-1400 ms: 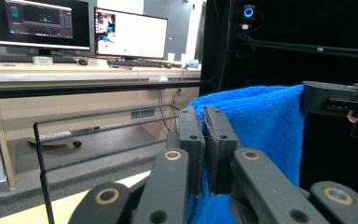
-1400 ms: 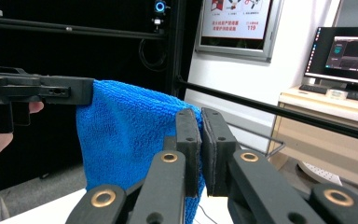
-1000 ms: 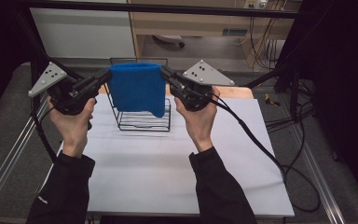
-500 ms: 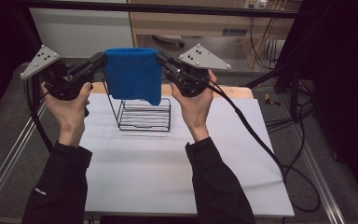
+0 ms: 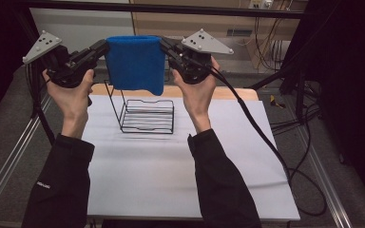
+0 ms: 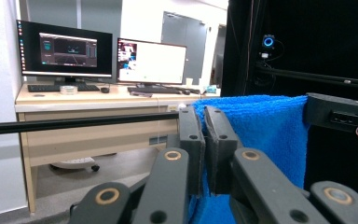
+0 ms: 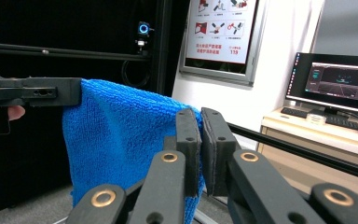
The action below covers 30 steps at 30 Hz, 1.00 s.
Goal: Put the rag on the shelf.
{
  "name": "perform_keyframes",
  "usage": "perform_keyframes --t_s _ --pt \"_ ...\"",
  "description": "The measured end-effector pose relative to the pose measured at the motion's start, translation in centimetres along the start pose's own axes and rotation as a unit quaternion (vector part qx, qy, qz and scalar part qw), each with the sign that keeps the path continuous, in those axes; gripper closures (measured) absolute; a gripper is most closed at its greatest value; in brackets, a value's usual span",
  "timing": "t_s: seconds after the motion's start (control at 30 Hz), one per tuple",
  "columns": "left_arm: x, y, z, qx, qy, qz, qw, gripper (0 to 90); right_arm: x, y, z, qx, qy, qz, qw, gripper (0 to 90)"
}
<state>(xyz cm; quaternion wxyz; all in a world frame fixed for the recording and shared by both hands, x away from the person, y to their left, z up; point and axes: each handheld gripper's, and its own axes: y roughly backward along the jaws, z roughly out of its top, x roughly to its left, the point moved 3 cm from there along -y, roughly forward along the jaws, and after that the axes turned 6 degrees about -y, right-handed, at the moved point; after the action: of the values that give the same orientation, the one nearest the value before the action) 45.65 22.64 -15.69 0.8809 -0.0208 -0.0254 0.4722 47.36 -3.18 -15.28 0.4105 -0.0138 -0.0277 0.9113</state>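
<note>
1. Blue terry towel hangs stretched between my claws, above the black wire rack on the white surface.
2. My left claw pinches one top corner.
3. My right claw is clenched on the other.

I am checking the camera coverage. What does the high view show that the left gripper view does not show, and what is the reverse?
High view alone: the black wire rack standing on the white table, below the hanging cloth, plus both forearms in dark sleeves.

Left gripper view alone: two lit monitors on a desk behind.

Both: the blue cloth held up, the left gripper and the right gripper each clamped on an upper corner of it.
</note>
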Motion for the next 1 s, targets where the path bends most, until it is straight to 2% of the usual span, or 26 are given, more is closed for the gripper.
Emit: perform_keyframes --t_s 0.37,0.6,0.77,0.9,1.0 --pt "1.2 -1.3 0.3 -0.002 0.009 0.008 0.9999 86.6 -0.5 -1.6 0.6 -0.001 0.002 -0.009 1.0000 86.8" --pt "1.8 -2.6 0.4 -0.006 0.011 0.012 0.9999 86.6 -1.5 -2.7 0.9 0.004 0.003 -0.018 0.9998 86.8" --pt "2.3 -3.5 0.1 -0.006 0.021 0.011 0.9997 86.5 -2.1 -3.5 0.9 0.011 0.010 -0.023 0.9996 86.8" --pt "2.5 -4.1 -0.3 -0.004 0.010 0.017 0.9998 86.5 -2.7 -4.1 0.7 0.017 0.010 -0.028 0.9994 86.7" --pt "2.9 -4.5 -0.6 -0.002 0.009 0.020 0.9998 86.5 -3.0 -4.6 0.4 0.022 0.014 -0.029 0.9992 86.7"
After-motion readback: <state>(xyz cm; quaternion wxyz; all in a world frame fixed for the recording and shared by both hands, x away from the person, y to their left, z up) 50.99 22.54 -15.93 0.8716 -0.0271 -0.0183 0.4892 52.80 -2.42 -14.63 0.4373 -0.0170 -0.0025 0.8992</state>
